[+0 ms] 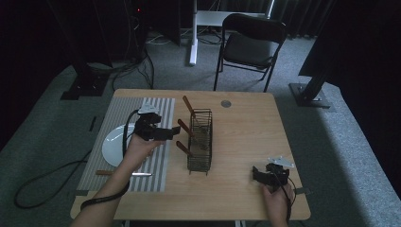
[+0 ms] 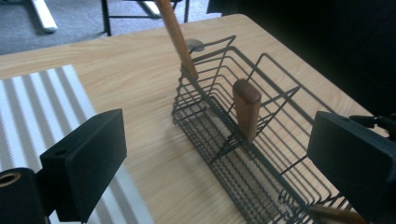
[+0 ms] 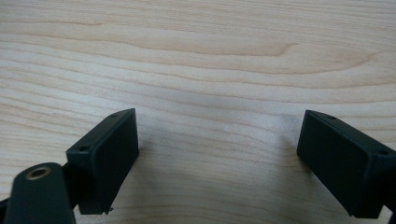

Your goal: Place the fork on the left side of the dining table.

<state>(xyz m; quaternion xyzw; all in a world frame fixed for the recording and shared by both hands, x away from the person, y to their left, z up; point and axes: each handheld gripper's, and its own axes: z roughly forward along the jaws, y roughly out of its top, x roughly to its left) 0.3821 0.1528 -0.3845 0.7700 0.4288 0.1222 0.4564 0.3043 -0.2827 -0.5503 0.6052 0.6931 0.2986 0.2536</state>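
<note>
The left gripper [image 1: 174, 133] is held raised with its fingers [image 2: 88, 163] spread wide, while the right gripper [image 1: 256, 175] sits low, its fingers [image 3: 106, 156] likewise apart.

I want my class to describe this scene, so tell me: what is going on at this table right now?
A person sits at a light wooden table, one hand-held gripper in each hand. The left hand-held gripper, jaws open, hovers beside a black wire rack holding three wooden-handled utensils. The right hand-held gripper, also open and empty, rests low over bare wood near the table's front edge. On a grey striped placemat lie a round white plate and a wooden-handled knife, untouched.
</note>
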